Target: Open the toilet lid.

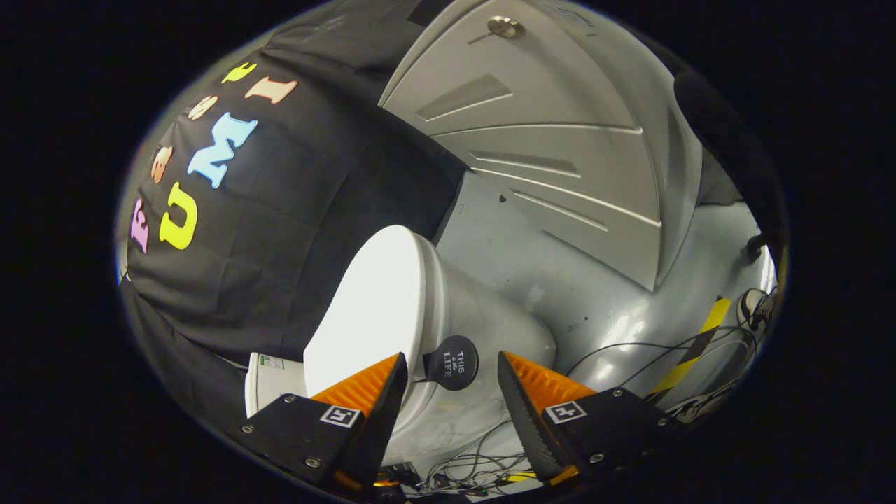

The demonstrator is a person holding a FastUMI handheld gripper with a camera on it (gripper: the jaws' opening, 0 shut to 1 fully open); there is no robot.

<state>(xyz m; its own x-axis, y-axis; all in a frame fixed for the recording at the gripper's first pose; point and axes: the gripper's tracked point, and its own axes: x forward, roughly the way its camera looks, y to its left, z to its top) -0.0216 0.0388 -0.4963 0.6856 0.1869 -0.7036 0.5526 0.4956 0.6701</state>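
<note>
White plastic door (553, 140) panels take up the far side beyond everything, with the grey floor (616, 308) running down from them toward me. Next in size is the toilet (483, 329), which appears tipped over sideways because of how I am holding the rig. Its lid (367, 301) looks flat against the seat to me, so I judge the opening has not begun: the whole lift is left to do. A round black handle tab (453, 362) sticks out from the lid's edge, and it sits just ahead of the jaws, in the gap between them. The gripper (451, 392) is released, its fingers spread wide and touching nothing; one fingertip lies near the lid's rim, but I cannot tell whether it brushes it. What remains, as I read it, is to close on that tab or hook under the rim and swing the lid up. Loose cables (630, 350) trail across the floor beside the bowl, along with a yellow-and-black striped tape (693, 353).
</note>
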